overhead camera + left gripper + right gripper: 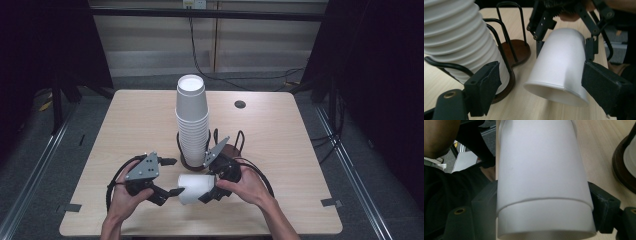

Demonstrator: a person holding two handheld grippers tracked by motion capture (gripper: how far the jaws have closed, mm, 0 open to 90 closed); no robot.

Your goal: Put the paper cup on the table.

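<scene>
Near the bench's front edge, the right claw (212,187) is clamped on a pair of nested white paper cups (195,188), lying on their side just in front of the stack. In the right gripper view a seam shows where one cup (541,162) sits inside the other, with a jaw pressing on each side. The left claw (167,177) is spread wide, its jaws standing either side of the cups' open mouth (554,91) but not yet touching. To separate them well, the left claw should probably close lightly on the rim end only, then pull straight along the cups' axis without crushing the wall. Beyond, toward the bench's middle, the tall cup stack (191,120) stands on its wire holder (186,150).
</scene>
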